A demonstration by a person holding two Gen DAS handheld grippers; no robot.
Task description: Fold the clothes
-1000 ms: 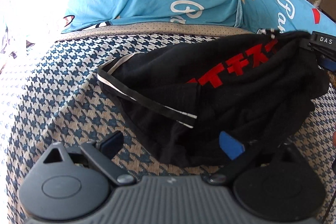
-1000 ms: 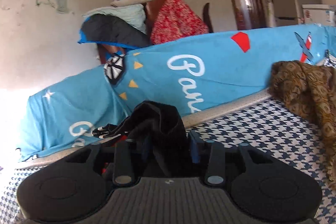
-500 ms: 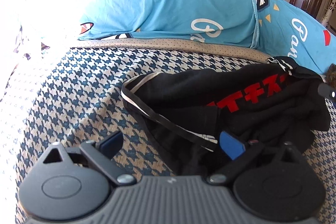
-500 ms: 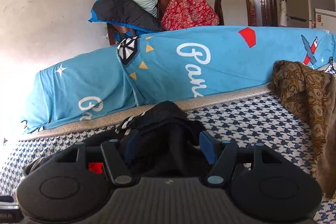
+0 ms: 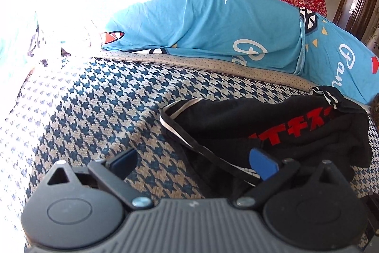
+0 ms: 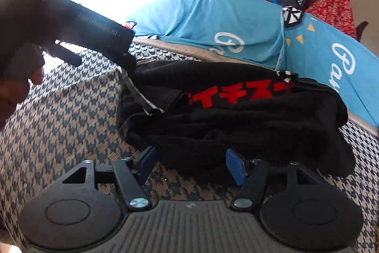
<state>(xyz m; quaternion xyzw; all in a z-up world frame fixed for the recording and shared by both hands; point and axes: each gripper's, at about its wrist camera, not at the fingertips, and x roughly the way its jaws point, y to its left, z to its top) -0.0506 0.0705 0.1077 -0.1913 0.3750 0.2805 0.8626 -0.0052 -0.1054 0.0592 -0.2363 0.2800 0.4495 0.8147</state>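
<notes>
Both grippers' fingers spread wide — left gripper [image 5: 193, 164], right gripper [image 6: 190, 164].

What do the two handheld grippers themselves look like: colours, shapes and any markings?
Both the left gripper and the right gripper have black linkage arms with silver screws, blue finger pads, round black discs either side, and a ribbed grey body. No cables or sleeves are visible.

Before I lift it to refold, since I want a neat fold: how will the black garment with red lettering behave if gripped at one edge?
The black garment lies bunched in soft rolls on the houndstooth cover, so it is probably floppy and will drape and unroll. Its striped trim curls loose, so that edge likely trails. The fabric looks thick, so perhaps weighty.
</notes>
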